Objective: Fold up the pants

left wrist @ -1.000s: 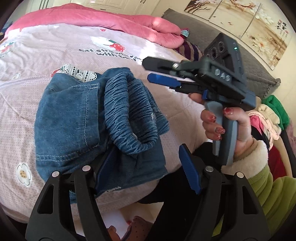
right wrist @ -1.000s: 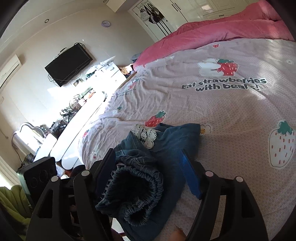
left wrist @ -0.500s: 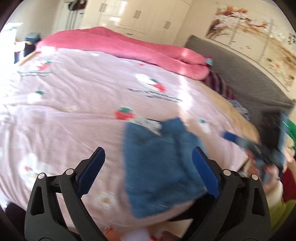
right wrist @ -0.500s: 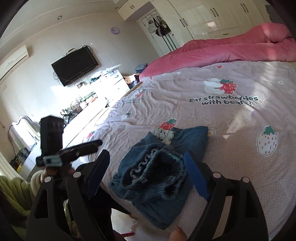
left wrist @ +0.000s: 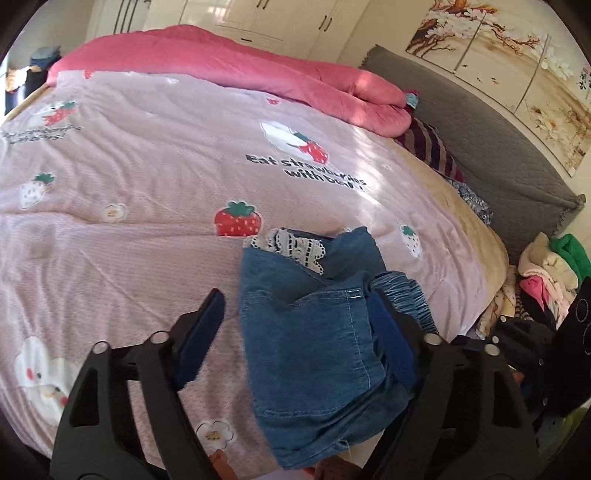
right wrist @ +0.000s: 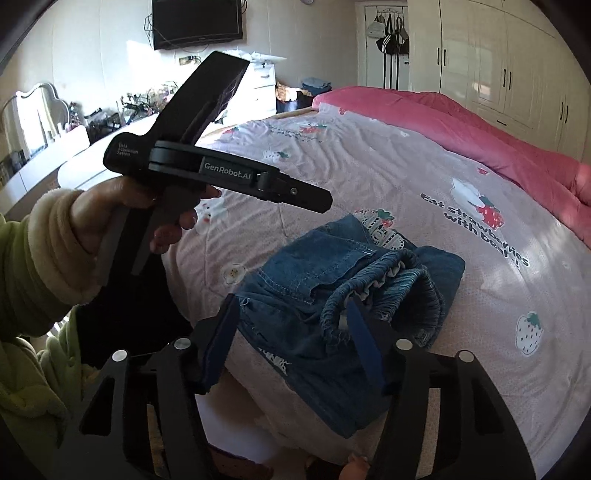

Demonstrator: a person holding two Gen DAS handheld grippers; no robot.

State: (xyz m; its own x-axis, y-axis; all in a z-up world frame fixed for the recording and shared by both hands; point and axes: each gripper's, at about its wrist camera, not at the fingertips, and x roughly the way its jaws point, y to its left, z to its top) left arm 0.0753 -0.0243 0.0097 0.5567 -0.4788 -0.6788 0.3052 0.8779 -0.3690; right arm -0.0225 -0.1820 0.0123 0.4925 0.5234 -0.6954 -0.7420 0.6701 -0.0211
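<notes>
A big bed fills most of both views. On it lies a pink bedspread (left wrist: 147, 221) with strawberries, flowers and the words "Eat strawberries with bear" in dark letters. A bright pink quilt (left wrist: 258, 77) is bunched along the far side. A grey headboard (left wrist: 480, 147) stands at the right in the left wrist view, with a flower painting (left wrist: 517, 66) above it.

A white wardrobe (right wrist: 498, 66) and a black TV (right wrist: 197, 22) are on the walls in the right wrist view.

The folded blue jeans (left wrist: 314, 339) lie near the bed's close edge, with white lace showing at the far end and the stretchy waistband on top.

The left gripper (left wrist: 299, 332) hangs above the jeans; its jaws are closing, and no pad presses the cloth. In the right wrist view a hand (right wrist: 122, 218) in a fuzzy sleeve holds it, and "GenRobot.AI" is written on its side.

The right gripper (right wrist: 291, 339) is closing too, over the jeans, gripping nothing.
</notes>
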